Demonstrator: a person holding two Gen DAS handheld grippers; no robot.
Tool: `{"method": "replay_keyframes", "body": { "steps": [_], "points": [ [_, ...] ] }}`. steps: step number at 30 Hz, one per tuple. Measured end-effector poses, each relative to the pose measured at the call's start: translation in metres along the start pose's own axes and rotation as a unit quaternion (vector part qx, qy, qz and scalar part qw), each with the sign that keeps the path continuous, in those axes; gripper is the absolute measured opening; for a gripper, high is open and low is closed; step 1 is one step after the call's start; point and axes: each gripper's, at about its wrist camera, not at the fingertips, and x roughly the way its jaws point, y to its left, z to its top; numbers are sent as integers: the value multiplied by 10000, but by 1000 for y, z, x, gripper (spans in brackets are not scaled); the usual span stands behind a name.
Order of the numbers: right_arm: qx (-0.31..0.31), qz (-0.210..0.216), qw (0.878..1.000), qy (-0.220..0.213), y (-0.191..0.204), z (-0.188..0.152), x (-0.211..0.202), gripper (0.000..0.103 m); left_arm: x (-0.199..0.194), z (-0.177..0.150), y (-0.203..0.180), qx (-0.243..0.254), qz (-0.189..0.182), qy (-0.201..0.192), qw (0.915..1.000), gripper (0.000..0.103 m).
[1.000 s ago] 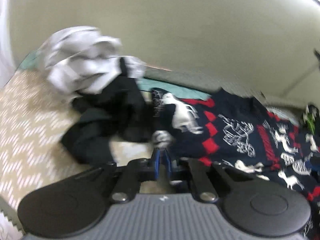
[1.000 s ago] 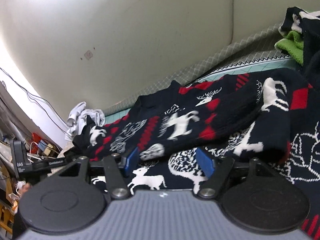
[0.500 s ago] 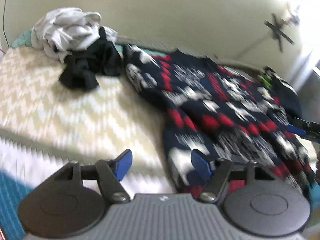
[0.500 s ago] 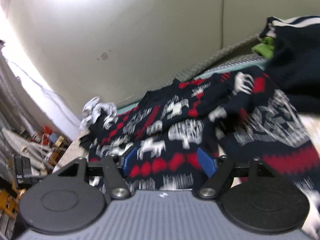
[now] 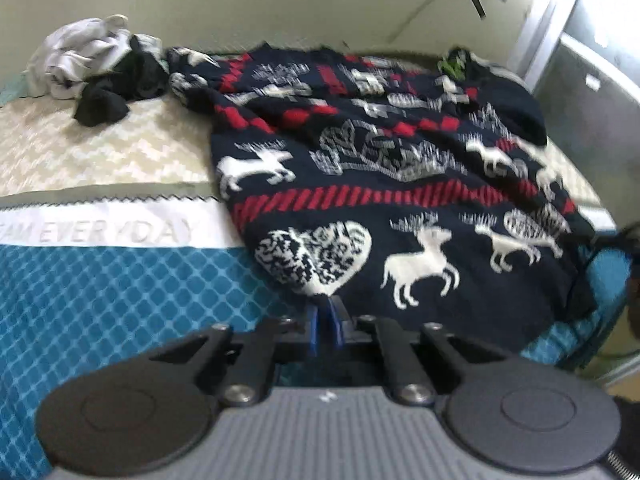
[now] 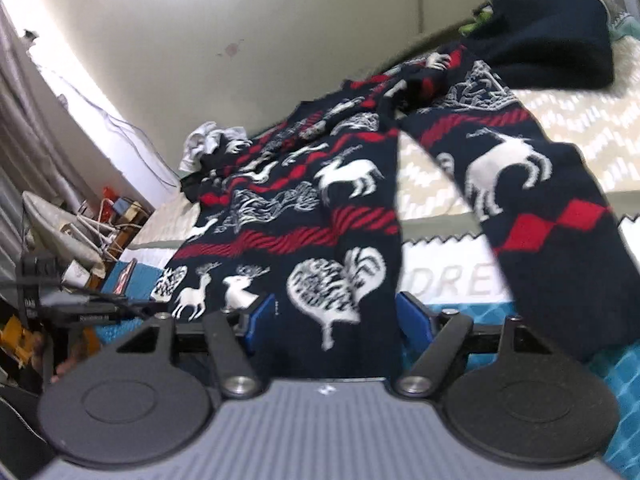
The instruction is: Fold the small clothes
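A navy sweater (image 5: pixel 384 184) with white reindeer and red bands lies spread on the bed, its bottom hem toward me. My left gripper (image 5: pixel 325 322) is shut on the hem's left corner, below a white heart motif. My right gripper (image 6: pixel 335 316) is open, its blue pads on either side of the hem's right part (image 6: pixel 332 280). One sleeve (image 6: pixel 532 208) trails to the right in the right wrist view.
A pile of grey and black clothes (image 5: pixel 100 68) sits at the far left of the bed. A dark garment with a green one (image 6: pixel 552 36) lies at the far right. The bedcover (image 5: pixel 100 280) is teal and cream. Clutter and cables (image 6: pixel 104 220) stand beside the bed.
My left gripper let go of the far cloth, pulled back to the near hem and shut on it. My right gripper pulled back to the hem and stayed open.
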Motion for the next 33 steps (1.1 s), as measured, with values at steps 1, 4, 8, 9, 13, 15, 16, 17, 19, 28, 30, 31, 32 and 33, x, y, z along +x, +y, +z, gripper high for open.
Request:
{"method": "replay_keyframes", "body": {
  "steps": [1, 4, 8, 9, 13, 15, 16, 17, 19, 28, 30, 31, 32, 33],
  "points": [
    [-82, 13, 9999, 112, 6, -2, 3, 36, -13, -1, 2, -11, 41, -133, 9999, 6],
    [-309, -79, 9994, 109, 24, -5, 4, 22, -62, -10, 16, -104, 58, -508, 9986, 6],
    [-527, 261, 9982, 125, 42, -9, -1, 18, -80, -24, 25, -323, 343, -422, 9980, 6],
    [-569, 219, 9979, 230, 43, -11, 4, 19, -70, -27, 29, -408, 289, -217, 9985, 7],
    [-249, 256, 9982, 486, 29, -15, 19, 26, -35, -27, 40, -513, 377, 417, 9971, 10],
    [-73, 216, 9991, 346, 20, -10, 8, 54, -42, -14, 47, -565, 428, 175, 9973, 17],
    [-63, 90, 9999, 69, 18, -6, -2, 56, -50, -2, 51, -604, 444, -77, 9972, 20],
    [-25, -2, 9999, -145, 14, -3, -11, 56, -56, 9, 55, -620, 453, -289, 9966, 25],
    [248, -228, 9979, -560, 2, 3, -30, 56, -64, 37, 57, -568, 494, -697, 9947, 32],
    [557, -2079, 9676, -1320, -50, 14, -67, 60, 5, 156, 38, -122, 125, -1321, 9911, 34],
    [662, -1979, 9707, -1195, -56, 10, -59, 60, 36, 179, 33, -110, 220, -1252, 9918, 34],
    [610, -1929, 9726, -1144, -55, 7, -54, 60, 47, 187, 33, -104, 261, -1208, 9923, 34],
    [504, -1900, 9743, -1098, -53, 5, -49, 56, 62, 197, 33, -99, 303, -1168, 9926, 34],
    [331, -1965, 9741, -1067, -52, 4, -44, 37, 77, 208, 34, -95, 369, -1129, 9929, 34]
  ]
}}
